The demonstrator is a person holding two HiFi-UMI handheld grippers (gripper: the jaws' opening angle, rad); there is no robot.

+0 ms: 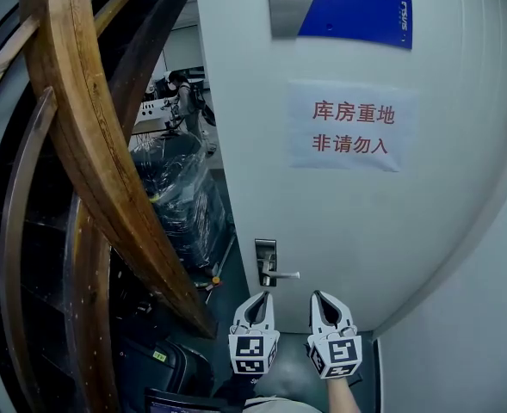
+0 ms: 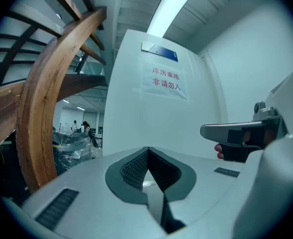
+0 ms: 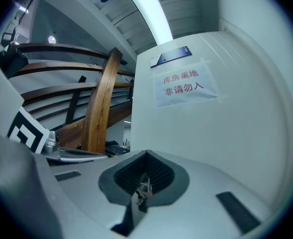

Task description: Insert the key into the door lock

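Glinting small, silvery — key (image 3: pixel 144 188) in right gripper (image 3: pixel 146 157)

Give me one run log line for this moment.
left claw: shut, empty | right claw: shut on key | key: not yet in lock | door: both claws short of it

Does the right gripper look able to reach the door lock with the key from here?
Probably yes. The right gripper, jaws shut on the key, sits just below and right of the lock, with nothing between them. Only the door handle juts out close by.
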